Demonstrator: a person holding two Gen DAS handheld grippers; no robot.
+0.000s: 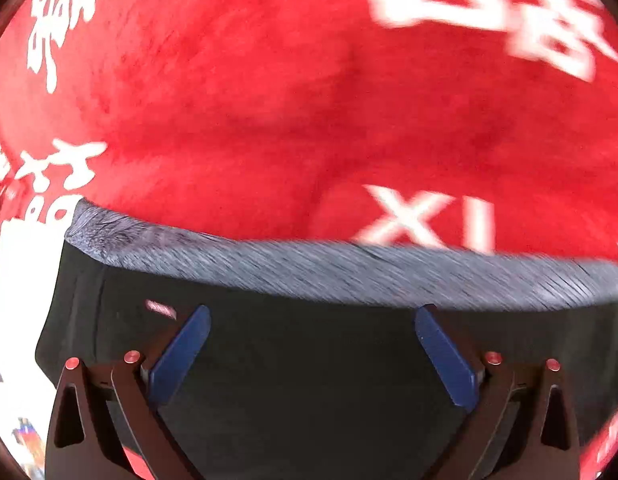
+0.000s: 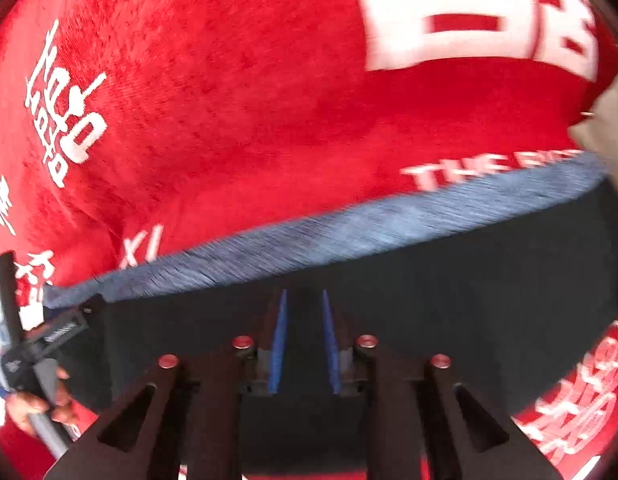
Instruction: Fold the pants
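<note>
- Pants point(image 1: 309, 360) lie under both my grippers: dark fabric spread on a red blanket point(image 1: 249, 100) with white lettering, and a grey-blue ribbed waistband point(image 1: 349, 272) running across the view as the far edge of the garment.
- Left gripper point(image 1: 313, 354) hangs over the dark cloth with its blue pads point(image 1: 181, 356) set wide apart. Nothing is between them, and I see no fabric pinched or lifted.
- Right gripper point(image 2: 303, 340) sits just short of the waistband point(image 2: 349, 232), its pads point(image 2: 279, 344) drawn near each other with a narrow slit left between them. Through that slit I see only the flat dark cloth below, so I read it as holding nothing.
- At the left edge of the right wrist view, a hand point(image 2: 41, 400) grips the handle of the other gripper, near the corner of the pants.
- My judgement of the step: both tools are free above the waistband end, so I am between a release and the next grasp. The cloth looks flat and smooth here, but how many folds are already made I cannot tell from this close.
- Next move, as I see it: widen the right pads, pick two matching points along one edge, bring both grippers down onto it together, and pinch the pants alone, not the plush blanket beneath.
- Risk: both views are blurred, so I would settle the hands before committing.
</note>
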